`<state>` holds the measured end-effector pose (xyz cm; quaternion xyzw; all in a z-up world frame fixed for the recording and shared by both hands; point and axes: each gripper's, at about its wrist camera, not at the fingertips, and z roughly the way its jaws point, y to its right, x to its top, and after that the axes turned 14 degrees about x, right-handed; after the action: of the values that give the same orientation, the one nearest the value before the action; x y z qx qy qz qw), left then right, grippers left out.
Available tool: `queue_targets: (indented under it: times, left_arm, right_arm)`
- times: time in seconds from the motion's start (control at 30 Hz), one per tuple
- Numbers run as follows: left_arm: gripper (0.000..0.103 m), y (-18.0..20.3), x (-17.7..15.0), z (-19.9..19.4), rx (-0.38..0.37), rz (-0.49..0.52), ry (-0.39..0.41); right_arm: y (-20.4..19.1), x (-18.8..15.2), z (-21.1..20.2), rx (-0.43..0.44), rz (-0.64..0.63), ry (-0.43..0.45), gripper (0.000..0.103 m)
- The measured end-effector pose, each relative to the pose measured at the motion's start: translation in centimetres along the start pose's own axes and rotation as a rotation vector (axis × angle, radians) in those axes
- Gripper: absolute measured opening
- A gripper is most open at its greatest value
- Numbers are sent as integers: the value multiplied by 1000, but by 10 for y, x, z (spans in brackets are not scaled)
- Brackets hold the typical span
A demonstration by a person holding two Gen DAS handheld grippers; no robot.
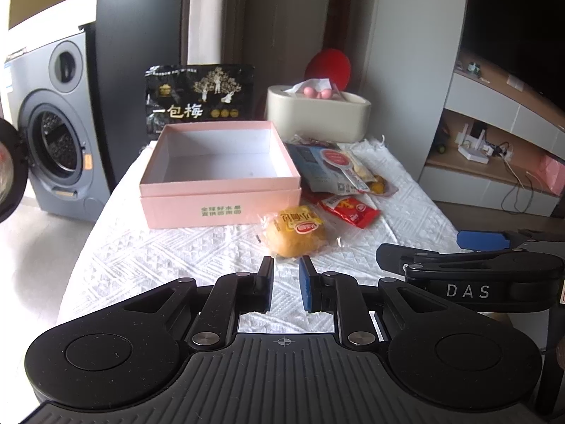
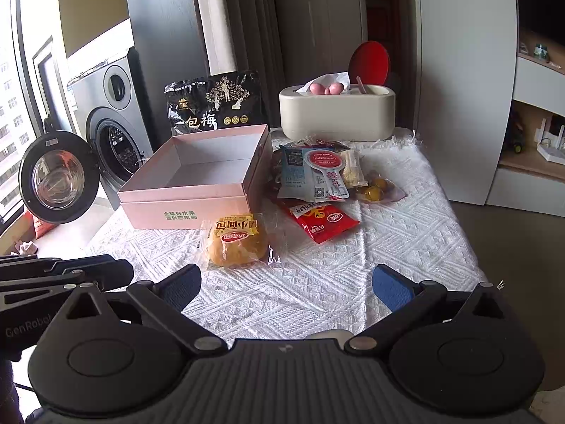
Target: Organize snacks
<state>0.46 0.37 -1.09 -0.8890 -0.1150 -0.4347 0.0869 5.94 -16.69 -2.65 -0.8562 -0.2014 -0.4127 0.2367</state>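
Observation:
An open pink box (image 1: 219, 205) (image 2: 183, 212) stands empty on the white cloth. A wrapped yellow bun (image 1: 295, 235) (image 2: 236, 243) lies in front of the box's right corner. Right of it lie a red packet (image 1: 349, 210) (image 2: 323, 221), a blue-and-white packet (image 1: 325, 169) (image 2: 310, 173) and a clear packet of yellow sweets (image 1: 378, 182) (image 2: 374, 185). My left gripper (image 1: 286, 265) hovers just short of the bun, shut with nothing between its pads. To the bun's right and nearer me, my right gripper (image 2: 286, 275) stands wide open over bare cloth.
A black plum bag (image 1: 199, 99) (image 2: 215, 106) leans behind the box. A cream tissue holder (image 1: 317, 116) (image 2: 335, 113) sits at the table's back right. A washing machine (image 1: 53, 141) (image 2: 109, 123) with its door open stands off the table's left edge. Shelving is at right.

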Motion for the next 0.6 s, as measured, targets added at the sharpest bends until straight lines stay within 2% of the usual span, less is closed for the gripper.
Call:
queue_targets:
  times: [0.6]
  left_arm:
    - [20, 0, -1, 5, -2, -6, -40]
  right_arm:
    - [5, -2, 0, 5, 26, -4, 103]
